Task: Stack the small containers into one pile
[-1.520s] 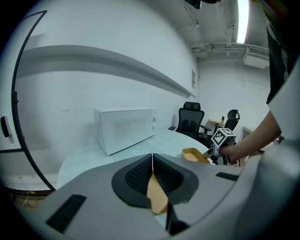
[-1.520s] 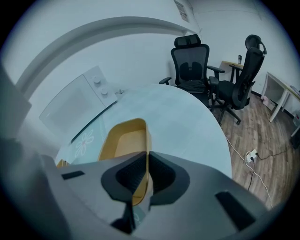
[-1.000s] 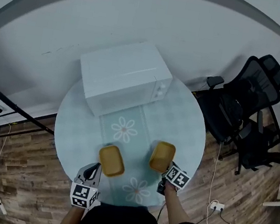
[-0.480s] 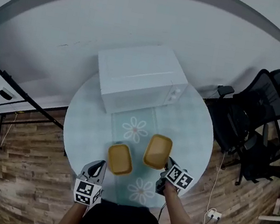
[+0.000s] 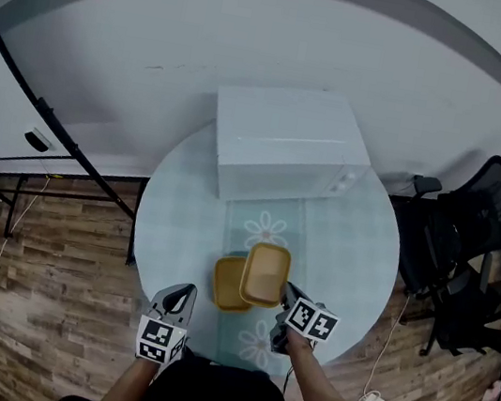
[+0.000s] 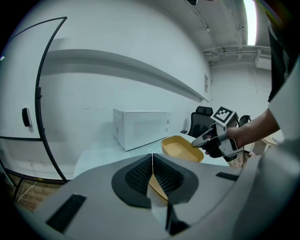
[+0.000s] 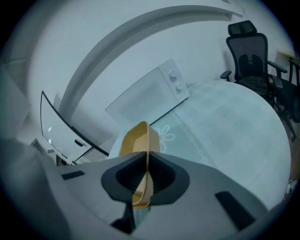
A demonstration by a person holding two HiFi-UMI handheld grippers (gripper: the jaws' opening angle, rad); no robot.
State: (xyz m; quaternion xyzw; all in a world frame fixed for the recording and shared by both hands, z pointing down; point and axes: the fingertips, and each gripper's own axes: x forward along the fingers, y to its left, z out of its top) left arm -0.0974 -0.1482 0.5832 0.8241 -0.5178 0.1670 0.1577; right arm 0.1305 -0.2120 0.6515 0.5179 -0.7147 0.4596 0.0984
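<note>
While the right gripper [image 5: 287,298] is clenched on the near rim of one yellow container [image 5: 265,272], that container hangs open side up over the right part of the second yellow container [image 5: 224,288], which lies on the round table [image 5: 180,221]; whether the two touch cannot be told. The right gripper view shows the thin yellow wall pinched between the jaws, and the floral strip of the table beyond it. The left gripper [image 5: 184,290] rests low at the near edge of the table, just left of the lying container and apart from it (its jaws are pressed together with nothing between them). A white microwave [image 5: 289,139] stands at the far side of the table, and black office chairs [image 5: 473,232] stand to the right.
</note>
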